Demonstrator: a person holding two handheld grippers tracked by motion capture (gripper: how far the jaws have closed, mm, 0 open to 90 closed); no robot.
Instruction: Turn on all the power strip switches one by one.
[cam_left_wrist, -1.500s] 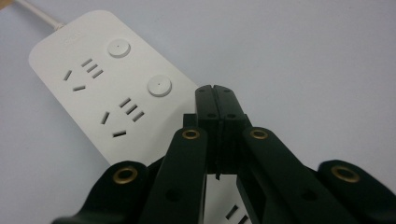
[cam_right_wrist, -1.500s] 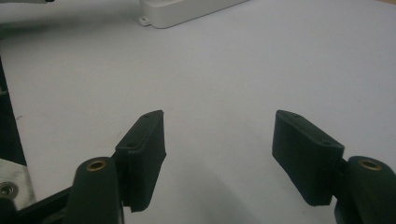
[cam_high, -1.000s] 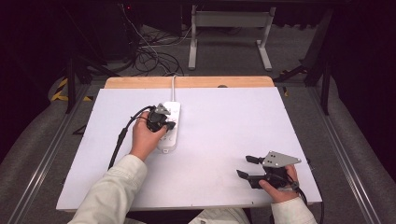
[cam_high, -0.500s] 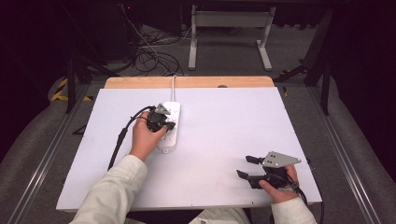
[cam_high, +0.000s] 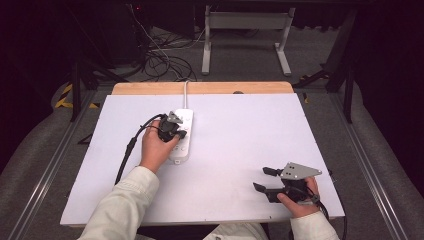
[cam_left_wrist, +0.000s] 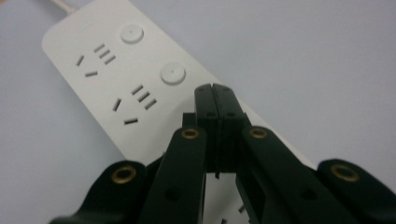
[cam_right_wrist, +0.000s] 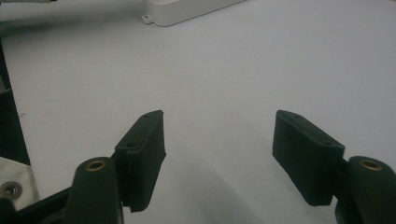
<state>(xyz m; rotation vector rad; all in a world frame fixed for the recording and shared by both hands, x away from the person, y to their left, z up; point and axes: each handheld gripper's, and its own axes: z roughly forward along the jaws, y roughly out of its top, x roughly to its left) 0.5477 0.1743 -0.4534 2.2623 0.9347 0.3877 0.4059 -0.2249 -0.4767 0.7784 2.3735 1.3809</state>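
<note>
A white power strip lies lengthwise on the left half of the white tabletop, its cord running off the far edge. My left gripper rests over the strip's middle, held by a hand in a pale sleeve. In the left gripper view its jaws are shut flat against each other with nothing between them, their tips just above the strip beside a round button. My right gripper sits near the front right edge, jaws wide open over bare table. The strip's near end lies far ahead of it.
A wooden strip borders the table's far edge. Beyond it on the floor lie tangled cables and a metal stand. The left gripper's black cable trails toward the front left.
</note>
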